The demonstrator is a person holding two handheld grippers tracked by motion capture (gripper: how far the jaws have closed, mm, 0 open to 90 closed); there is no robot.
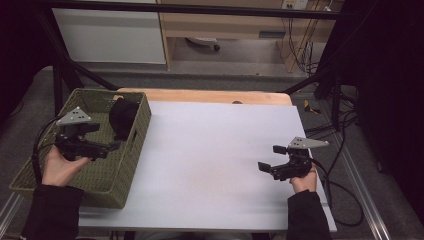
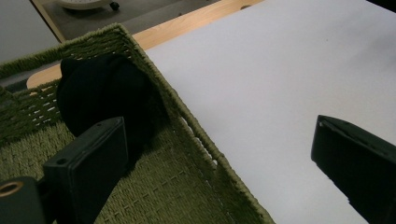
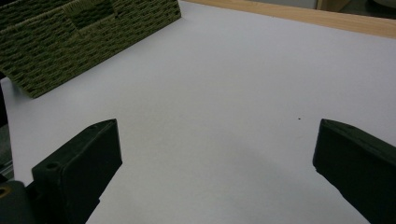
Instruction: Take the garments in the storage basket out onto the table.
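In the high view, one green woven basket (image 1: 100, 170) sits at the left edge of the white surface (image 1: 210, 150), overhanging it, with one black bundle of cloth (image 1: 122, 117) lying inside toward its far end. The left gripper (image 1: 116, 145) is held over the basket, just beside the black cloth, its fingers spread apart and holding nothing. The right gripper (image 1: 271, 157) hovers near the right edge of the surface, well apart from the basket, fingers likewise parted and empty. In the left gripper view, the two fingers (image 2: 88, 163) stand wide; one lies over the basket floor next to the black cloth (image 2: 102, 93), the other over the white surface beyond the basket rim (image 2: 205, 144). In the right gripper view, two fingers (image 3: 79, 163) are spread over bare white surface (image 3: 219, 93), with the basket (image 3: 70, 42) at the far left.
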